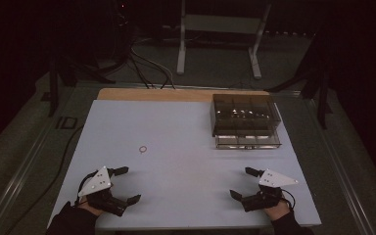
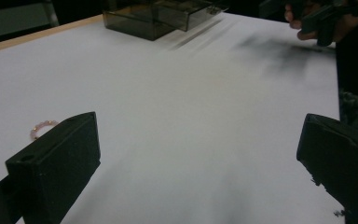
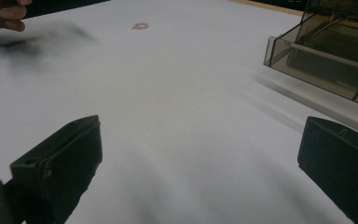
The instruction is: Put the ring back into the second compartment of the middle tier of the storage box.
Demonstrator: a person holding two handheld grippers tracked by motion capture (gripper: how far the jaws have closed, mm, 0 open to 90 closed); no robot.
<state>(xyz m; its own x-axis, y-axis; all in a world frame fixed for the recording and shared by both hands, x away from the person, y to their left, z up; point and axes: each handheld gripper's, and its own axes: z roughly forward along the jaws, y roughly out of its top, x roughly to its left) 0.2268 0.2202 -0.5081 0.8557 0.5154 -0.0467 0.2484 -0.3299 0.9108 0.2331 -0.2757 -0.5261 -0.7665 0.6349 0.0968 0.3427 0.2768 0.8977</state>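
**Two open grippers at the near edge of the bench, bead ring lying free**

Resting under everything is the wide white-topped bench (image 1: 186, 147), with a strip of bare wood along its far edge. All places below are given from the smoky, see-through plastic drawer box (image 1: 245, 121), which stands at the far right of the bench top; its lowest drawer is pulled out a little toward the person.

Well on the near side of the drawer box, close to the bench's near edge, the right gripper (image 1: 247, 183) is held low over the white surface, black with a grey three-cornered plate on top. Its jaws stand wide apart with bare bench between them, as the right gripper view also shows (image 3: 200, 158).

Far to the left of the drawer box and equally near the person, the left gripper (image 1: 125, 185) matches it: jaws spread wide, holding nothing (image 2: 198, 163).

Left of the drawer box and somewhat nearer the person lies the small pinkish bead ring (image 1: 142, 149), flat on the bench. It sits apart from both grippers, closer to the left one; in the left gripper view it peeks out just beyond the left-hand jaw (image 2: 41, 127).
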